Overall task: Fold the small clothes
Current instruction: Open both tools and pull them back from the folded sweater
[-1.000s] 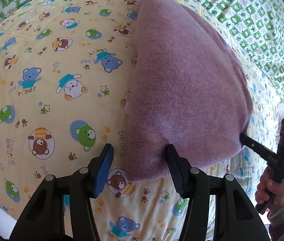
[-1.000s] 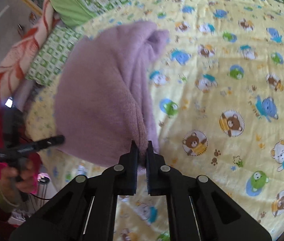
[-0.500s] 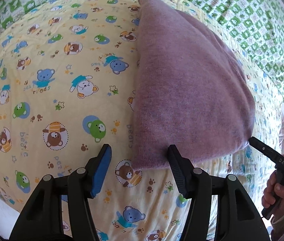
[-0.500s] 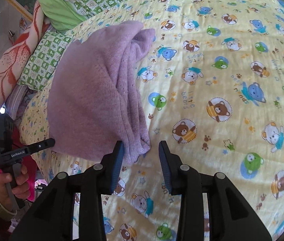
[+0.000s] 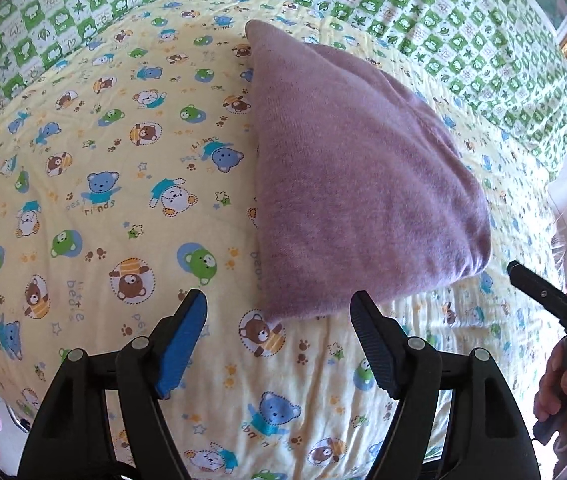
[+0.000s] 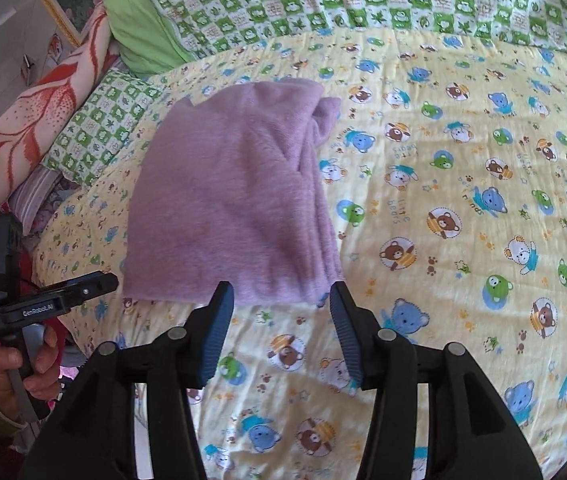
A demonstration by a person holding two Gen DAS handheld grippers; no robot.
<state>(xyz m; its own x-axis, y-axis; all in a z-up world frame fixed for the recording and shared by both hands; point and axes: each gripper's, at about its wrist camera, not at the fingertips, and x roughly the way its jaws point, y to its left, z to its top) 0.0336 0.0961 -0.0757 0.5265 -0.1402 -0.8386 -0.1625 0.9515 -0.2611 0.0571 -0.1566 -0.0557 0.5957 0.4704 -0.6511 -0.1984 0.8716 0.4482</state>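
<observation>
Since one second ago, the right claw (image 6: 279,308) has let go of the purple sweater (image 6: 235,204) and drawn back; it was then clamped on the near edge of the cloth, and its jaws now stand wide apart with nothing between them. The left claw (image 5: 279,316) was spread then as well and is spread now, empty, its tips just short of the sweater's near corner.

One garment observed: the purple sweater (image 5: 359,184), folded into a flat, roughly four-sided bundle, lying on the bed. In the right wrist view its stacked layers show along the right side, and a bunched part sits at the far right corner. Its near hem lies just beyond the right claw's tips.

One yellow bedsheet (image 5: 95,216), printed with cartoon bears, carries the sweater. One green-and-white checked quilt (image 6: 363,0) lies along the far edge of the bed. One red-and-cream blanket (image 6: 27,120) lies at the left in the right wrist view, off the sheet.

Two claws counted, each visible in the other's camera. Two hands counted: the left hand (image 6: 23,364) grips the left handle; the right hand (image 5: 563,392) grips the right handle. Both claws stand clear of the cloth.
</observation>
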